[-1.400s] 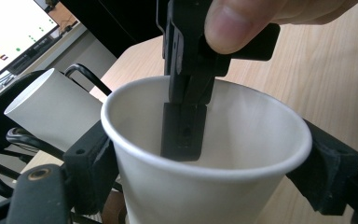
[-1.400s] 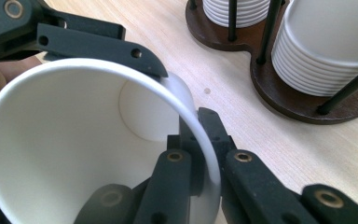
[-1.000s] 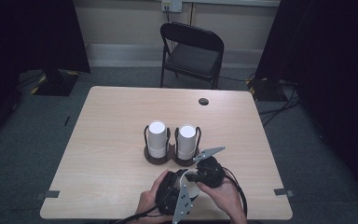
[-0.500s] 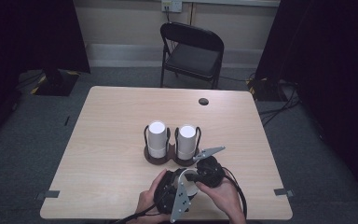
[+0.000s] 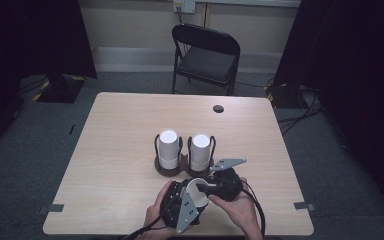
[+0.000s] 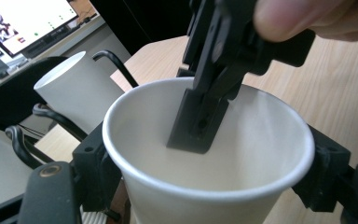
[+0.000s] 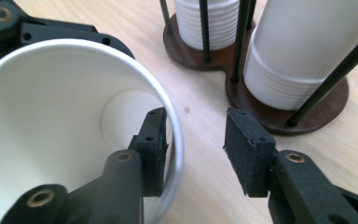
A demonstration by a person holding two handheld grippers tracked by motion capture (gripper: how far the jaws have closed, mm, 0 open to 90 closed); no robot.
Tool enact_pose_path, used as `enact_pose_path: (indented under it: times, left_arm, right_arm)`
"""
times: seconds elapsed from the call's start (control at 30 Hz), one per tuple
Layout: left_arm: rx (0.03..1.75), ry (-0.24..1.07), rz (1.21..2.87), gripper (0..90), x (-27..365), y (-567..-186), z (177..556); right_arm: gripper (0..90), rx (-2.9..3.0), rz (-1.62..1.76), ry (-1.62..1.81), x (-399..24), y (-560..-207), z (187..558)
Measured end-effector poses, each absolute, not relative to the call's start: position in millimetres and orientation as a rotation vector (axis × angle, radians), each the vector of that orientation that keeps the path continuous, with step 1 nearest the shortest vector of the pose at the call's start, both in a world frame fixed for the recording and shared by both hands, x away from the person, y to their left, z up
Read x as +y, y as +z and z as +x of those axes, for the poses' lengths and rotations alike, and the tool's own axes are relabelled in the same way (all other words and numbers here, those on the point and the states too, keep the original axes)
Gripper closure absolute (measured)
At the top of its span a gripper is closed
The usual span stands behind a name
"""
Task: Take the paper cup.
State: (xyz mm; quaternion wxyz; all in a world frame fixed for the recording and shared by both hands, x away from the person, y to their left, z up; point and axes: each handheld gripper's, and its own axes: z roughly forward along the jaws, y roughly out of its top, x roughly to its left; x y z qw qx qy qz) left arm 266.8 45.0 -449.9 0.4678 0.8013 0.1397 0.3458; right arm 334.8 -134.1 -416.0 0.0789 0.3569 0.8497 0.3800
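**Inspector:** Light wooden worktop (image 5: 110,150). Two white paper cup stacks in a dark wire rack (image 5: 182,167) at twelve o'clock of the hands. Where is the loose white paper cup (image 6: 205,158)?

**Assistant:** Left gripper (image 6: 205,196) fingers clasp its wall, mouth towards the camera. Right gripper (image 7: 193,151) fingers, just opening, straddle the rim unpressed, one inside.

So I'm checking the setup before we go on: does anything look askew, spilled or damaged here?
Nothing stands out. The paper cup looks round and undented, clamped by the left tool. One jaw of the right tool is inside its rim. Both cup stacks stand upright in the holder.
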Motion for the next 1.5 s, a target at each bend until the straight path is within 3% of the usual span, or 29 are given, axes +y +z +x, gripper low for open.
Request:
enact_pose_path:
  times: [0.5, 1.13, 1.5]
  left_arm:
    - [0.444, 0.805, 1.927, 23.1, 50, -452, 273]
    - [0.593, 0.723, 1.844, 23.1, 73, -454, 283]
    - [0.686, 0.7, 1.756, 23.1, 99, -449, 288]
  right_arm:
    - [56.5, 2.446, 1.059, 1.276, -141, -414, 333]
    - [45.5, 2.19, 0.985, 1.566, -162, -418, 325]
    - [39.5, 1.971, 1.044, 1.614, -186, -437, 322]
